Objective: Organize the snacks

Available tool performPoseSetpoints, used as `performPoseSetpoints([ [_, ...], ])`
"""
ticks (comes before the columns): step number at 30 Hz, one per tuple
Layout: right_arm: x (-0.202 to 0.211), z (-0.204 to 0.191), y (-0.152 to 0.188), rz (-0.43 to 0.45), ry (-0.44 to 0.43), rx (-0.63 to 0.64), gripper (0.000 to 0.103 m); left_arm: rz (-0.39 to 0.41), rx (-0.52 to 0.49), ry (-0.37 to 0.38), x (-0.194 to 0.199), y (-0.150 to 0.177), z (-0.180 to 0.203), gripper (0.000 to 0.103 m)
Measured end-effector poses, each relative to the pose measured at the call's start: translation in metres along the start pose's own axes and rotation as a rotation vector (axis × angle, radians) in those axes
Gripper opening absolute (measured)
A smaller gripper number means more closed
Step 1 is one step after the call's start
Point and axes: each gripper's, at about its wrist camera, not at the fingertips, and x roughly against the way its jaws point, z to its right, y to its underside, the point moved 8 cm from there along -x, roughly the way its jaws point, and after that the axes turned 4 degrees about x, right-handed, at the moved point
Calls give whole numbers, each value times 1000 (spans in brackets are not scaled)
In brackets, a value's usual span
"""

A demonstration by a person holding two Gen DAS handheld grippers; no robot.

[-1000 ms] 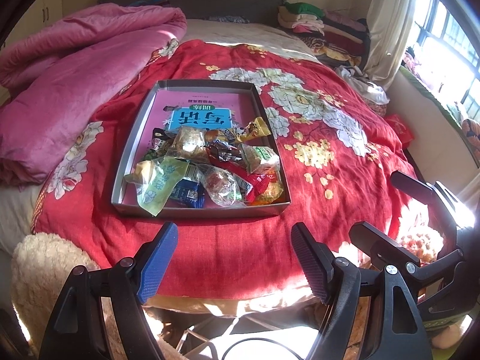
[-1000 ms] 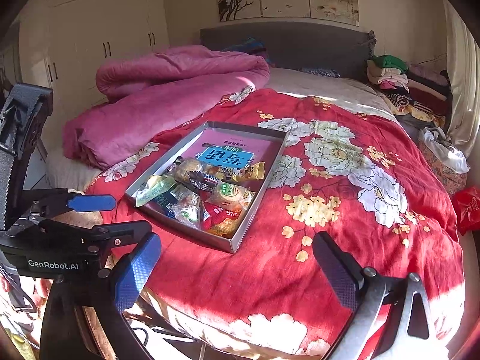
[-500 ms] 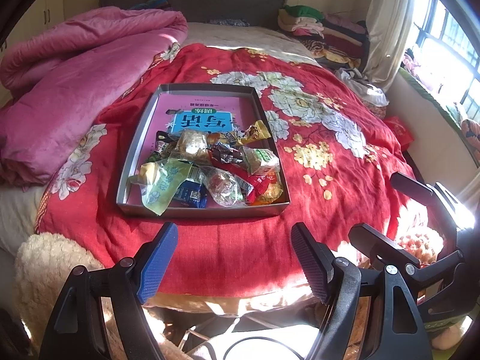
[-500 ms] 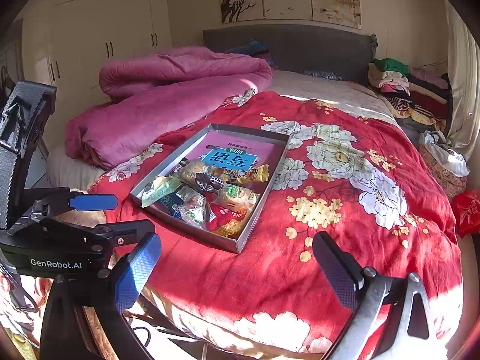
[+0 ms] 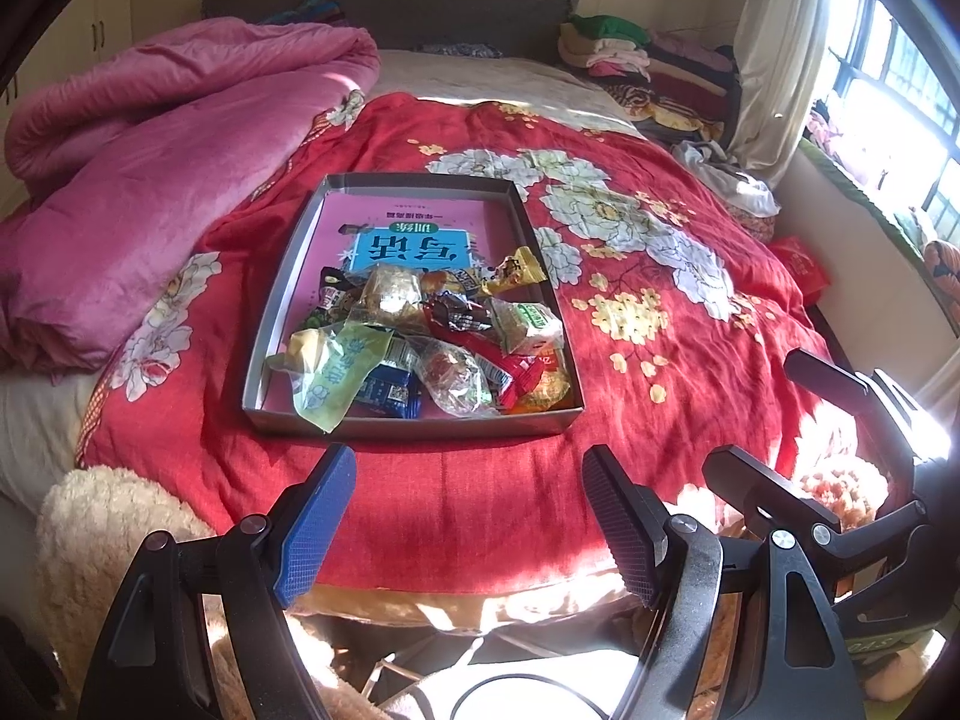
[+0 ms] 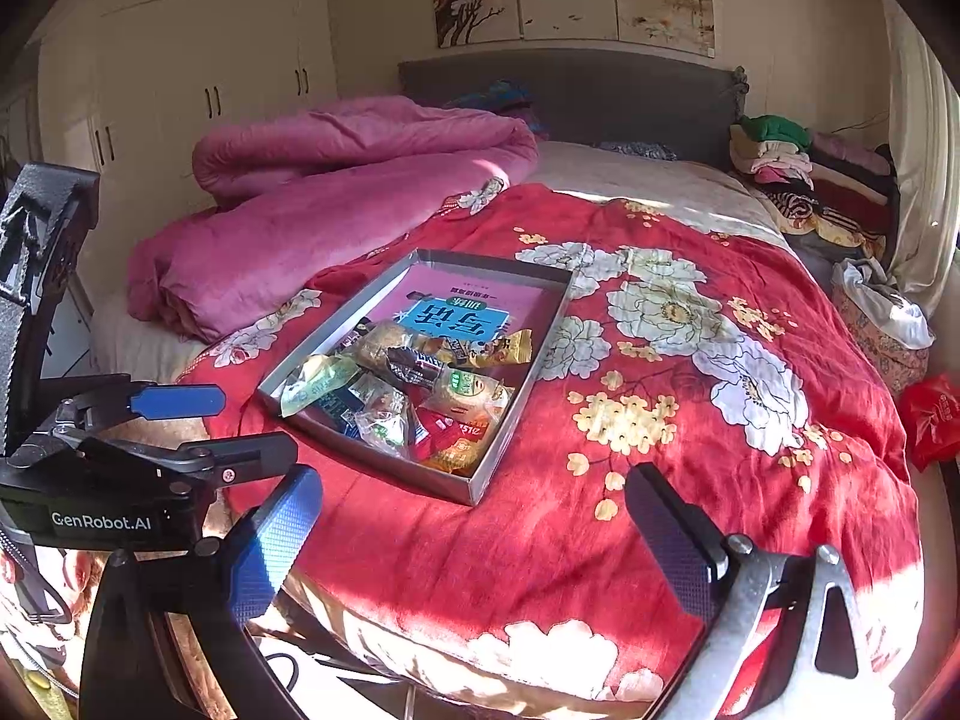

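- Shallow grey tray (image 5: 273, 324) resting on the red floral bedspread (image 5: 630, 384), nearer the foot edge of the bed than the headboard, left of the bedspread's middle.
- Long axis of tray running from foot edge toward headboard; near short wall facing both grippers, slightly skewed in the right wrist view.
- Wrapped snacks (image 5: 432, 336) heaped loose in the near half of the tray, overlapping, no common direction; far half bare except for a pink printed sheet (image 5: 414, 222) lining the floor, its print upside down from the foot of the bed.
- One pale green wrapper (image 5: 336, 378) draped over the near wall toward the near left corner, long axis running roughly from the tray's middle out over that wall.
- One yellow wrapper (image 5: 516, 270) lying against the right long wall.
- Left gripper (image 5: 465, 516) held off the foot edge, fingers spread wide, nothing between them.
- Right gripper (image 6: 474, 531) likewise off the foot edge, fingers spread wide, nothing held.
- No snack seen outside the tray; scene consistent with sorting about to start or with snacks already gathered in.
- Judgement, should any picking follow: top-lying pieces before buried ones; grip across a wrapper's narrow width, at the sealed end; light closure on crinkly film; approach from above the near wall to avoid nudging the light tray on soft bedding.
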Motion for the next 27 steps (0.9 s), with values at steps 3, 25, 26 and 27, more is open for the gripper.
performPoseSetpoints([
  [3,0,0,0,1,1,-2,102,-1,2,-3,0,0,-1,79],
  [25,-5,7,3,-8,10,-22,102,7,76,-9,-2,-5,-11,79],
  [26,-5,8,3,-7,12,-26,102,12,80,-9,-2,-7,-12,79],
  [27,-6,11,4,-6,14,-32,102,16,84,-13,-2,-9,-13,79],
])
